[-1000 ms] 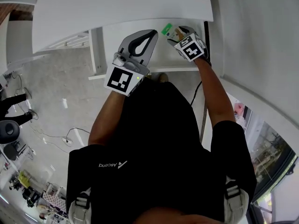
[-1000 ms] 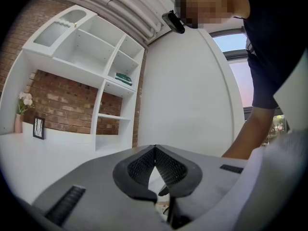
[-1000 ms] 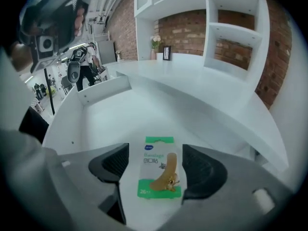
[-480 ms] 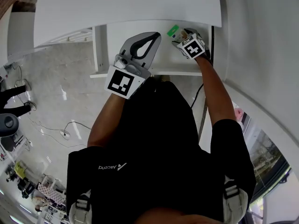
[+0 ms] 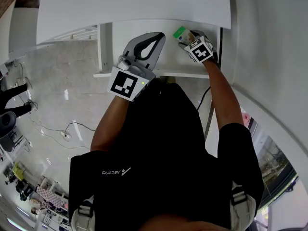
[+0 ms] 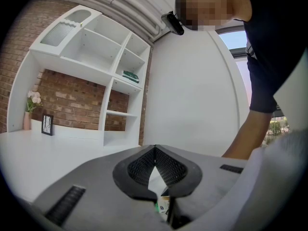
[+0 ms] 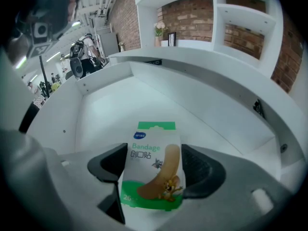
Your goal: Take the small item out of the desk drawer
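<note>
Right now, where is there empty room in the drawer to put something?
The drawer floor is bare from the bandage packet across to the far side wall. The desk top above is bare too. It is crowded only at the right end, where the right gripper holds the packet in its jaws.

The fingers (image 7: 204, 170) of my right gripper (image 7: 153, 174) are matt grey plastic with black, finely ribbed pads (image 7: 108, 165). The bandage box (image 7: 153, 162) pinched between them is glossy printed card. The drawer (image 7: 110, 105) is smooth white board with a faint sheen. My left gripper (image 6: 155, 150) has the same dull grey shell. The bench (image 5: 134, 6) top is matt white, the floor (image 5: 62, 95) looks like polished pale stone, and the wall (image 6: 72, 100) behind the smooth white shelves (image 6: 96, 47) is rough brick.
</note>
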`<state>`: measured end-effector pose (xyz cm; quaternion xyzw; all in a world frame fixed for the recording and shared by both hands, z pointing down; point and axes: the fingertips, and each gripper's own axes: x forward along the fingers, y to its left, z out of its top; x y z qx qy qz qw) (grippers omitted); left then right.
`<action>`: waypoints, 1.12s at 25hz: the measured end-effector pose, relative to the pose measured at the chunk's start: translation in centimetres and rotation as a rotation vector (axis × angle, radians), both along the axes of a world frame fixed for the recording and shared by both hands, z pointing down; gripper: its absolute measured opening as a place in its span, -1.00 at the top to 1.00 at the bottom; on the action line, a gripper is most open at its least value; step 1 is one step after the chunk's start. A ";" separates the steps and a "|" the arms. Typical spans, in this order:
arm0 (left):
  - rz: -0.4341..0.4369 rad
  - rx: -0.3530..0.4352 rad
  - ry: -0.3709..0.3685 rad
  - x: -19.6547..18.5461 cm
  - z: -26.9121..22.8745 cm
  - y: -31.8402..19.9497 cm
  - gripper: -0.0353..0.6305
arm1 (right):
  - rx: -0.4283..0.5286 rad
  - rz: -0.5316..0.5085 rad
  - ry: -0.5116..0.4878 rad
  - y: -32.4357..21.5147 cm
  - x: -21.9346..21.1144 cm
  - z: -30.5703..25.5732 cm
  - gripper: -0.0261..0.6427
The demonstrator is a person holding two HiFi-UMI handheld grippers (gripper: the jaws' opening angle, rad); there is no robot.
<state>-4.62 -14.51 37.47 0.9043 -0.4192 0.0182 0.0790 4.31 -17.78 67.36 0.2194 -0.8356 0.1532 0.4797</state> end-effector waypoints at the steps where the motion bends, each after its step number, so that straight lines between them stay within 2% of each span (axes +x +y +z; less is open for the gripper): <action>1: -0.002 -0.001 0.001 -0.1 -0.1 0.1 0.90 | 0.011 -0.003 -0.012 0.1 -0.2 -0.5 -0.12; 7: -0.006 0.014 0.005 -0.6 -0.8 0.8 0.90 | 0.072 -0.031 -0.088 1.3 -1.5 -5.0 -0.12; 11: -0.011 0.034 0.020 -0.6 -1.9 1.5 0.90 | 0.125 -0.025 -0.177 2.5 -2.4 -9.5 -0.12; 17: -0.015 0.073 0.027 -0.8 -3.5 2.3 0.90 | 0.263 0.064 -0.373 2.6 -2.6 -17.7 -0.12; 22: -0.002 0.116 0.046 0.5 -6.1 3.4 0.90 | 0.379 0.122 -0.533 3.8 -1.7 -25.9 -0.12; 28: 0.027 0.142 0.051 0.6 -7.7 4.2 0.90 | 0.472 0.179 -0.724 5.3 -2.2 -32.8 -0.12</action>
